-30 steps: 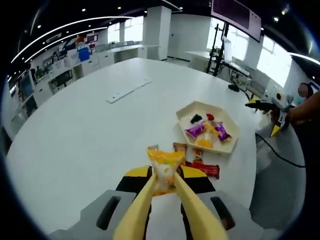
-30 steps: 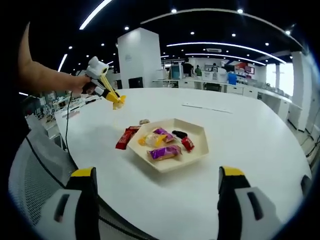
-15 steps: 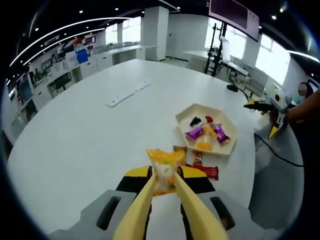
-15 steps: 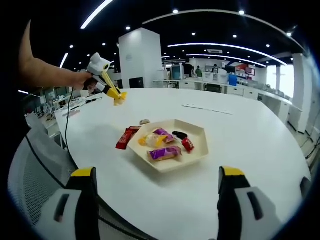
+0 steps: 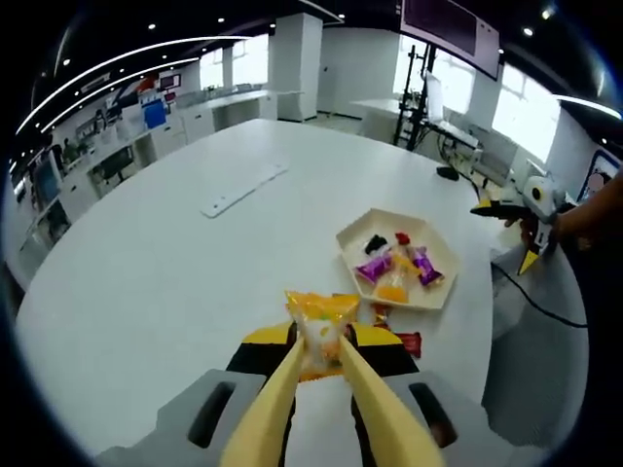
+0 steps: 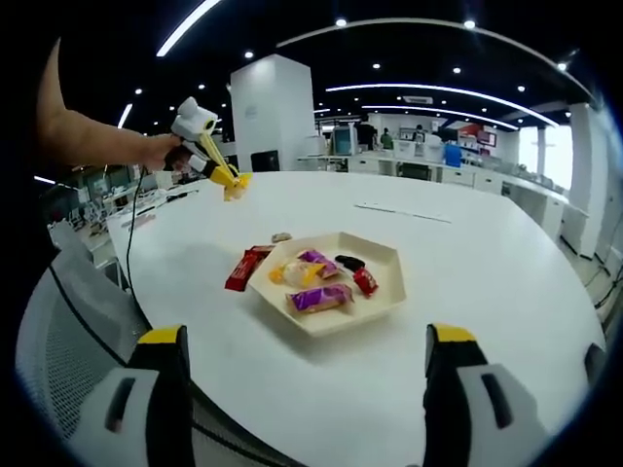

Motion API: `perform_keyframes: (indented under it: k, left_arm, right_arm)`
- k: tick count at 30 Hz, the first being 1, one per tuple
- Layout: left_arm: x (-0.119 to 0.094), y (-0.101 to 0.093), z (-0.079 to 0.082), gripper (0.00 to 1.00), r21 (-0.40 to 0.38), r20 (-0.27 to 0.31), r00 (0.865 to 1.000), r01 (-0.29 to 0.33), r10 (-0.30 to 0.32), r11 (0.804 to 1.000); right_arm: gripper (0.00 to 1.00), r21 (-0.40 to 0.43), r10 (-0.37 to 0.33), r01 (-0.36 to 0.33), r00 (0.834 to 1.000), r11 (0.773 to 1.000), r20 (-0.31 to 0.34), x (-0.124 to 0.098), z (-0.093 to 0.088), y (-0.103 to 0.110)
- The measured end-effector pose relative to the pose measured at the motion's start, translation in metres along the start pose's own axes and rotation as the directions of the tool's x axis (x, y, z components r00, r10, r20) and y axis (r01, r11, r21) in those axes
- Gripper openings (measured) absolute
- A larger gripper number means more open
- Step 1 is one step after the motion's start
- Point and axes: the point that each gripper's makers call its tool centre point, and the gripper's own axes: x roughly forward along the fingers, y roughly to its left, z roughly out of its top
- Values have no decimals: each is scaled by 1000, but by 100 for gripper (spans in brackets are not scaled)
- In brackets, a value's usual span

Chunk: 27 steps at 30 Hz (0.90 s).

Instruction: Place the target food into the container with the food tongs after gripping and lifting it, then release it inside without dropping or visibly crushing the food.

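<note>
My left gripper [image 5: 321, 342] is shut on yellow food tongs [image 5: 292, 384], and the tong tips pinch an orange-yellow snack packet [image 5: 320, 323] held in the air above the white table. Ahead and to the right lies the cream hexagonal tray [image 5: 433, 291] with several wrapped snacks in it. In the right gripper view the same tray [image 6: 389, 265] sits in the middle. The left gripper [image 6: 195, 131], in a person's hand, holds the tongs and packet [image 6: 235, 185] high to the tray's left. My right gripper [image 6: 307, 334] is open with nothing between its wide-set jaws.
A red packet [image 6: 247, 267] and a small brown snack [image 6: 282, 236] lie on the round white table [image 6: 467, 253] beside the tray. A flat white strip [image 5: 241, 188] lies farther off. A cable [image 5: 531, 292] hangs at the table's edge, near a mesh chair [image 6: 68, 331].
The left gripper has risen a little with the tongs and packet and drifted slightly toward the tray. The right gripper has stayed still and open.
</note>
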Motion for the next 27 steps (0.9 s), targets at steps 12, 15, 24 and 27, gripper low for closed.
perform_keyframes:
  k: [12, 15, 24, 27]
  left_arm:
    - [11, -9, 16, 17, 25, 7, 1000, 18, -18, 1000]
    - [14, -13, 21, 17, 31, 8, 1000, 22, -22, 999]
    - [25, -27, 36, 17, 47, 15, 999, 38, -39, 998]
    - [29, -30, 38, 17, 52, 15, 999, 45, -46, 998]
  right_arm:
    - [100, -1, 7, -7, 1000, 1000, 7, 0, 1, 1]
    - [100, 3, 10, -10, 1000, 1000, 10, 0, 2, 2]
    - [100, 8, 36, -37, 999, 999, 17, 1, 3, 7]
    - [100, 9, 52, -52, 998, 999, 18, 2, 3, 10]
